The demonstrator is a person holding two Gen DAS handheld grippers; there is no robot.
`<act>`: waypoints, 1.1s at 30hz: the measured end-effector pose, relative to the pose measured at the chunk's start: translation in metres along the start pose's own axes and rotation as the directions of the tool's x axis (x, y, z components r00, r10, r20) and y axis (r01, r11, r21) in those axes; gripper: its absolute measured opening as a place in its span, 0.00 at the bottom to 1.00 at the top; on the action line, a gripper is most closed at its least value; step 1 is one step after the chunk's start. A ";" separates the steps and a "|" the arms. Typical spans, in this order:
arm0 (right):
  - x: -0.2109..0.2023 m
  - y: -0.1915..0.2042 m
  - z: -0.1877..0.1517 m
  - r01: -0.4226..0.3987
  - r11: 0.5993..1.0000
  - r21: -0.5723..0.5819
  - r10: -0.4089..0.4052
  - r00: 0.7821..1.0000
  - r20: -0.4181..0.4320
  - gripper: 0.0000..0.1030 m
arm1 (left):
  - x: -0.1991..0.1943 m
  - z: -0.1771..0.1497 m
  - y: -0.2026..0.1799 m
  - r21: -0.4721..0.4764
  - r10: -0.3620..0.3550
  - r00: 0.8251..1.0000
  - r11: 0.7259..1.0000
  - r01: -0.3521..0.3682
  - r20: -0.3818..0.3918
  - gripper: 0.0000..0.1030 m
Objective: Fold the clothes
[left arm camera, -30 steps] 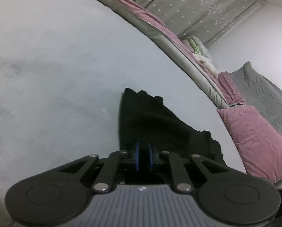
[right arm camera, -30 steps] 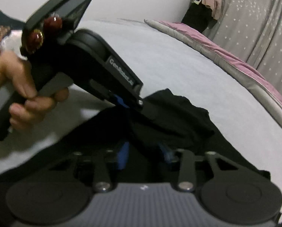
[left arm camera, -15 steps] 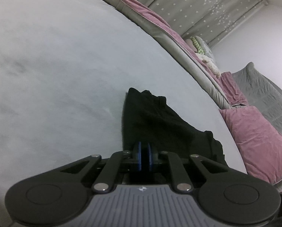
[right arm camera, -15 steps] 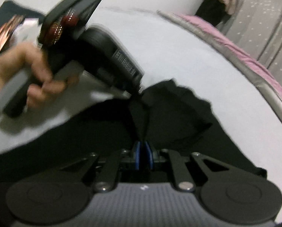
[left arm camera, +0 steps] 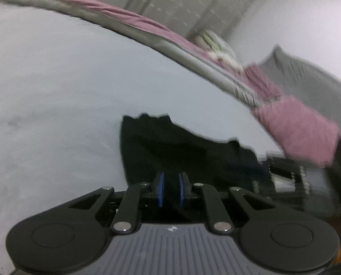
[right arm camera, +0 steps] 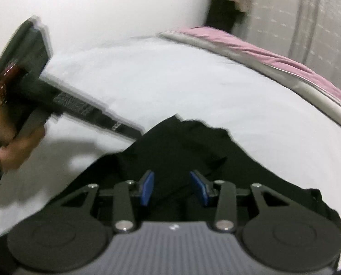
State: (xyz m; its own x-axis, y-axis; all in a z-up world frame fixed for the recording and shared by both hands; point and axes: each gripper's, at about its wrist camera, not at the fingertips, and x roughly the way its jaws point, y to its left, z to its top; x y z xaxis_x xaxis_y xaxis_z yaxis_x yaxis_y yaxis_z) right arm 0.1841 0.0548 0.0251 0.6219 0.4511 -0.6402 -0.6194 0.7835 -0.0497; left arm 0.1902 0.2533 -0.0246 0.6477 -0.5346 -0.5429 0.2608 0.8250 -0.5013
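A black garment (left arm camera: pixel 182 146) lies crumpled on the pale grey bed sheet (left arm camera: pixel 56 91). My left gripper (left arm camera: pixel 170 189) has its blue pads close together with dark cloth pinched between them. From the right wrist view, its tip (right arm camera: pixel 139 134) meets the left edge of the garment (right arm camera: pixel 182 144), and a hand (right arm camera: pixel 17 146) holds its handle. My right gripper (right arm camera: pixel 174 188) hovers over the near part of the garment. Its jaws are opening, and the blue pads stand apart with cloth below them but not pressed. The right tool shows as a dark blur (left arm camera: pixel 296 178) in the left wrist view.
A pink and grey quilt (left arm camera: pixel 147 29) runs along the bed's far edge. A pink pillow (left arm camera: pixel 296 126) and a grey pillow (left arm camera: pixel 307 75) lie at the right. A dotted grey curtain (right arm camera: pixel 307 23) hangs behind, with clothes (right arm camera: pixel 223 11) hung beside it.
The right gripper's pads, shut on the black cloth half a second ago, have spread apart and let it go. Both views have rolled and risen a little. The left pads stay pinched.
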 end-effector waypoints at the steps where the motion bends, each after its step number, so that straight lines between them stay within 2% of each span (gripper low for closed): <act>1: 0.003 -0.007 0.002 -0.006 0.999 0.034 0.005 1.000 0.012 0.35 | 0.003 -0.002 -0.002 0.026 0.012 1.000 1.000 -0.011 -0.025 0.11; 4: 0.015 -0.021 0.007 -0.029 0.995 0.093 0.026 0.999 0.035 0.35 | 0.012 -0.011 -0.008 0.101 0.055 0.994 0.994 -0.045 -0.094 0.11; 7: 0.030 -0.026 0.009 -0.035 0.994 0.105 0.030 0.999 0.045 0.33 | 0.010 -0.016 -0.015 0.167 0.059 0.991 0.985 -0.038 -0.119 0.11; 10: 0.051 -0.033 0.008 -0.010 0.991 0.132 0.009 1.000 0.010 0.30 | 0.008 -0.021 -0.019 0.200 0.069 0.986 0.979 -0.038 -0.149 0.11; 12: 0.068 -0.045 0.003 0.051 0.981 0.189 -0.039 0.997 -0.066 0.30 | 0.002 -0.022 -0.022 0.217 0.082 0.985 0.975 -0.048 -0.149 0.11; 15: 0.063 -0.058 -0.003 0.035 0.967 0.251 -0.020 0.998 -0.065 0.31 | -0.010 -0.019 -0.025 0.229 0.085 0.990 0.972 -0.059 -0.108 0.11; 18: 0.045 -0.069 -0.004 0.020 0.959 0.283 -0.011 0.999 -0.032 0.32 | -0.011 -0.013 -0.023 0.195 0.052 0.997 0.980 -0.041 -0.053 0.11; 22: 0.027 -0.097 -0.005 0.002 0.922 0.387 -0.005 1.000 0.006 0.32 | -0.004 -0.006 -0.019 0.138 0.001 1.000 0.990 -0.002 0.005 0.11; 24: 0.025 -0.107 -0.006 -0.001 0.908 0.420 -0.004 1.000 0.012 0.33 | 0.005 -0.003 -0.017 0.092 -0.008 1.000 0.996 0.006 0.025 0.11; 28: 0.026 -0.120 -0.011 -0.028 0.883 0.468 0.024 1.000 0.015 0.32 | 0.019 0.001 -0.008 0.007 0.018 0.997 1.000 -0.018 0.071 0.11; 33: 0.039 -0.120 -0.010 -0.062 0.875 0.479 0.065 0.998 0.011 0.32 | 0.032 0.003 -0.001 -0.077 -0.005 0.993 0.997 0.014 0.117 0.11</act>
State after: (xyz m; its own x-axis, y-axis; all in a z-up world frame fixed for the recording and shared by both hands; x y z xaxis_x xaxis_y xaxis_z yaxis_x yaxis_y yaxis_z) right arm 0.2774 -0.0258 -0.0016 0.5855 0.5055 -0.6338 -0.3511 0.8628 0.3637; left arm 0.2127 0.2364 -0.0396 0.7255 -0.5139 -0.4579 0.2143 0.8008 -0.5593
